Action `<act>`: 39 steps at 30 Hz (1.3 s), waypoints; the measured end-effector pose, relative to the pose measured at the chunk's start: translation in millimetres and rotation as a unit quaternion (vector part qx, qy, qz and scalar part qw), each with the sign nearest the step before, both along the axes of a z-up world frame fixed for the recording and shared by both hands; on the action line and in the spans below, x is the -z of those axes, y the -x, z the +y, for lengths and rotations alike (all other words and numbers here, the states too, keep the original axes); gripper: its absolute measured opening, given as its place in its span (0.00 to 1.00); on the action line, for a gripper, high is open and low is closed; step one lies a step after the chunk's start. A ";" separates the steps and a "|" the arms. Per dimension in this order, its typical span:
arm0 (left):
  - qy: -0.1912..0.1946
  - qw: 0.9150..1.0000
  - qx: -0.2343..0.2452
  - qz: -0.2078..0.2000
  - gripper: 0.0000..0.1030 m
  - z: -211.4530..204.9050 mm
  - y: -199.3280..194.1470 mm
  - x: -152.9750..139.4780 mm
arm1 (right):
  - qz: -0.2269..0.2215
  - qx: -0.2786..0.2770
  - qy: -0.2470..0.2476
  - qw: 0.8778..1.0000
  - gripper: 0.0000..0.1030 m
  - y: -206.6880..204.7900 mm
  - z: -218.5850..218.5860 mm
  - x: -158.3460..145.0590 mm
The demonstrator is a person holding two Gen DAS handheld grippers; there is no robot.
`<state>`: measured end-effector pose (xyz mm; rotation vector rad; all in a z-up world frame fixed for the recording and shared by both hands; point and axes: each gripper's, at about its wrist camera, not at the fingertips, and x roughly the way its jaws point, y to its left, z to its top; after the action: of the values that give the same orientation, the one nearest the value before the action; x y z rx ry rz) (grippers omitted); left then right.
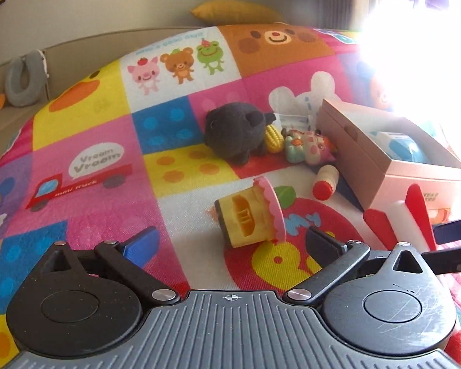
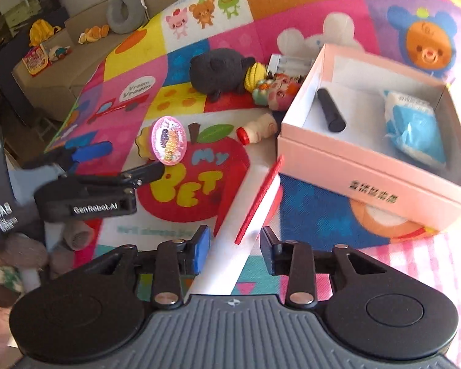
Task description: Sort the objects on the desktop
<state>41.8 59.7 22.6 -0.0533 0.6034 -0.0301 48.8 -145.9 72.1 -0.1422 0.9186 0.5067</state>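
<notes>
While toys [image 1: 239, 132] crowd the cartoon mat [image 1: 113, 160], a sofa [image 1: 18, 117] stands beyond.

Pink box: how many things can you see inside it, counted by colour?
Black: 1, the black cylinder
Blue and white: 1, the blue and white packet
Total visible in the pink box: 2

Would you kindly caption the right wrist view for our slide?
Right gripper straddles a white-and-red toy beside the open pink box on the play mat.
</notes>
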 end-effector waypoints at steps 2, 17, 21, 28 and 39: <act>-0.003 1.000 -0.004 -0.004 1.00 -4.7 -4.4 -4.0 | -0.070 -0.001 0.018 0.997 0.55 18.7 -0.1 5.6; 0.072 0.994 -0.026 0.080 0.46 -5.7 -33.3 -0.7 | -0.086 0.087 -0.092 0.988 0.85 33.2 -43.7 37.2; 0.118 0.989 -0.001 0.093 0.46 -2.5 -18.2 -8.3 | -0.077 0.098 -0.112 0.986 0.88 29.7 -47.8 43.1; 0.191 0.973 0.038 0.124 0.52 10.4 11.8 2.2 | -0.086 0.093 -0.095 0.987 0.88 31.2 -41.6 42.0; 0.120 0.991 -0.027 0.048 0.88 53.4 32.3 -8.2 | -0.111 0.069 -0.041 0.991 0.88 33.8 -22.9 35.0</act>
<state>9.4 113.2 30.8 -0.3065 0.6912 -0.0470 15.0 -168.8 37.0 -0.0583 0.6836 0.3906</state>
